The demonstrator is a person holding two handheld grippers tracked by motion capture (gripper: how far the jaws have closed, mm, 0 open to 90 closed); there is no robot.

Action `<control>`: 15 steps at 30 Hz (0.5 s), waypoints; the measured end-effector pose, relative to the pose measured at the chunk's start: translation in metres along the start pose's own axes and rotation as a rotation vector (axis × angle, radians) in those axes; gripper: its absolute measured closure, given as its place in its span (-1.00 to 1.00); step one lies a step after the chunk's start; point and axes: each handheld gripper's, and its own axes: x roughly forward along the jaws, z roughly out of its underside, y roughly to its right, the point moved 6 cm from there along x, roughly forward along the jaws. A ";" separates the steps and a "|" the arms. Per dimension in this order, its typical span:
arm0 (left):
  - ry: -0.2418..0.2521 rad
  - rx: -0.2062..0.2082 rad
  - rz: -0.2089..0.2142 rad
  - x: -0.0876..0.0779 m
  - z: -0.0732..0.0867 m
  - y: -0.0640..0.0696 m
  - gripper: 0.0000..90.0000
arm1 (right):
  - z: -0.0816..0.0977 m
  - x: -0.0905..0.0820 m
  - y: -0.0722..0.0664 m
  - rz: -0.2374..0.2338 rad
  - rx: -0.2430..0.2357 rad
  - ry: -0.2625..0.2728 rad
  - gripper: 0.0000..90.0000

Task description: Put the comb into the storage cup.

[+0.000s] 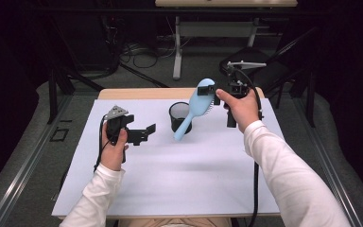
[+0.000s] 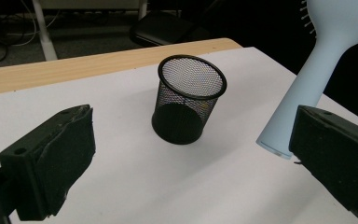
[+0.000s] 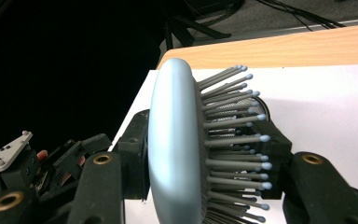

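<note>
My right gripper point(image 1: 211, 90) is shut on the head of a light blue hairbrush point(image 1: 194, 105), which it holds above the back of the table. The brush hangs tilted, its handle pointing down and left, with the tip just in front of a black mesh cup point(image 1: 179, 116). In the right gripper view the jaws press on the brush's smooth back and on its bristle side point(image 3: 175, 149). My left gripper point(image 1: 145, 132) is open and holds nothing, left of the cup and pointing toward it. In the left gripper view the upright cup point(image 2: 189, 100) stands ahead, with the brush handle point(image 2: 303, 88) to its right.
A white mat point(image 1: 170, 179) covers most of the wooden table point(image 1: 137, 93). Behind the table the floor holds desk legs point(image 1: 177, 52), cables and a dark chair point(image 1: 264, 71). The surroundings on both sides are dark.
</note>
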 end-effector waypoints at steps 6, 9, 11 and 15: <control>-0.001 0.000 0.005 0.000 0.000 0.001 -0.99 | -0.003 -0.001 0.002 0.006 0.005 0.003 0.09; 0.000 -0.002 0.008 0.000 0.000 0.001 -0.99 | -0.005 -0.001 0.003 0.011 0.007 0.008 0.09; -0.001 -0.002 0.009 0.000 0.000 0.001 -0.99 | -0.007 -0.002 0.003 0.015 0.008 0.013 0.09; -0.003 -0.001 0.011 0.000 0.001 0.001 -0.99 | -0.012 -0.005 0.003 0.025 0.004 0.026 0.09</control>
